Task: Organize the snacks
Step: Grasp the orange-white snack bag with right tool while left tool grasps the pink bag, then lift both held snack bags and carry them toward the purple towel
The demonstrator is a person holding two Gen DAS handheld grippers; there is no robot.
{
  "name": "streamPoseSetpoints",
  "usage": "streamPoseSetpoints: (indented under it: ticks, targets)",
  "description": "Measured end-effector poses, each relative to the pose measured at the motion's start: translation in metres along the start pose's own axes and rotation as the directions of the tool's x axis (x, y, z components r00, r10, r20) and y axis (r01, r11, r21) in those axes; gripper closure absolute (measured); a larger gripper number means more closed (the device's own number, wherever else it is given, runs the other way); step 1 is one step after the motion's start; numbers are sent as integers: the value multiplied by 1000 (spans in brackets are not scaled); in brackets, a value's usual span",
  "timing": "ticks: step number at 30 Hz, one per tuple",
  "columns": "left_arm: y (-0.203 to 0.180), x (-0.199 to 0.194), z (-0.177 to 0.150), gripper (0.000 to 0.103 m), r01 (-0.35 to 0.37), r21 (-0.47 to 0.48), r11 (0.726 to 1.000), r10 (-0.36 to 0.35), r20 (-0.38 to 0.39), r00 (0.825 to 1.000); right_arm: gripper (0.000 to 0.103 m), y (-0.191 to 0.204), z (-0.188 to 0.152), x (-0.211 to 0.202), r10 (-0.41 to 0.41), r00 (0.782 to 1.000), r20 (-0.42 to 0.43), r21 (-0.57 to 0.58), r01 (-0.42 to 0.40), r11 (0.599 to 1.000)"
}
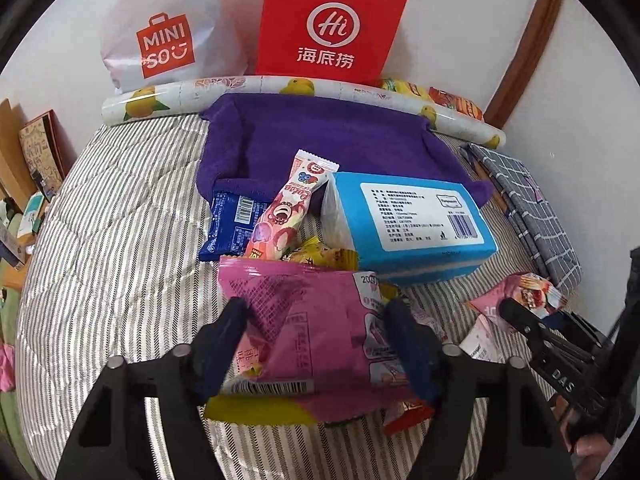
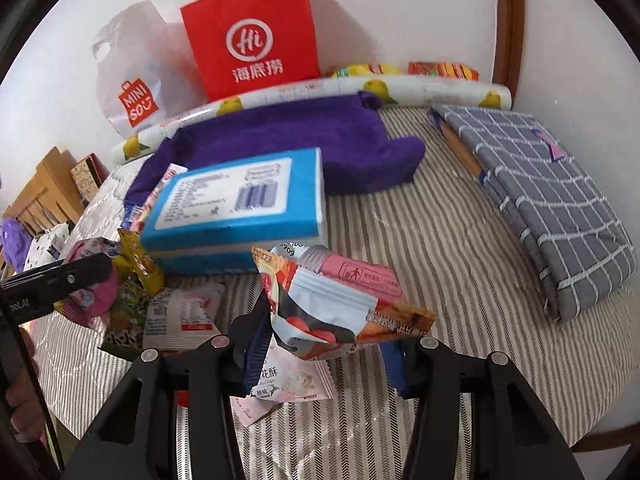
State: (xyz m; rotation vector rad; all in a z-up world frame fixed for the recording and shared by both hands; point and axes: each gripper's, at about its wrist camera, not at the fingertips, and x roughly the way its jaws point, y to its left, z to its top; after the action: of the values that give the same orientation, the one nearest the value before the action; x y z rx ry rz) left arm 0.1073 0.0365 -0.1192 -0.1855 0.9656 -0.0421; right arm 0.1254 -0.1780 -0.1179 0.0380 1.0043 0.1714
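One pink snack bag (image 1: 308, 320) sat clamped in the left gripper (image 1: 320, 344), just before one blue tissue pack (image 1: 412, 224). The right gripper (image 2: 320, 348) pinched one crumpled snack packet (image 2: 340, 304), seemingly lifted, beside that pack.

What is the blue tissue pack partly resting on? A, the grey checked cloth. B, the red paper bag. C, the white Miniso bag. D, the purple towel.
D: the far end of the blue tissue pack lies over the front edge of the purple towel, clear of both bags and the checked cloth.
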Motion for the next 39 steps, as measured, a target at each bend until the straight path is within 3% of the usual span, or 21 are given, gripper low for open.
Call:
streamPoseSetpoints:
  ticks: [1, 11, 15, 20, 23, 27, 34, 39]
  targets:
    - [-1, -2, 0, 48, 7, 6, 1000, -7, 6, 1000, 54, 0, -1, 0, 0, 1000, -3, 3, 0, 1000]
    - [4, -22, -2, 61, 15, 4, 1000, -16, 38, 999, 55, 4, 5, -21, -12, 999, 41, -2, 12, 1000]
    - [5, -31, -2, 74, 22, 1, 1000, -22, 54, 998, 55, 7, 6, -30, -21, 998, 56, -13, 21, 1000]
    - [12, -26, -8, 74, 34, -10, 999, -34, 35, 999, 55, 9, 4, -31, -31, 998, 50, -27, 32, 999]
    - [17, -24, -16, 70, 42, -18, 999, -42, 23, 999, 55, 10, 1, -31, -32, 998, 48, -30, 33, 999]
    - [21, -21, -26, 46, 41, -10, 999, -41, 14, 999, 55, 10, -4, -29, -42, 998, 47, -28, 43, 999]
    - [21, -14, -32, 34, 53, -23, 998, -53, -3, 999, 55, 11, -11, -24, -40, 999, 35, -29, 41, 999]
    - [15, -2, -25, 24, 12, -12, 1000, -13, -27, 1000, 55, 13, -10, -25, -32, 999, 40, -37, 34, 999]
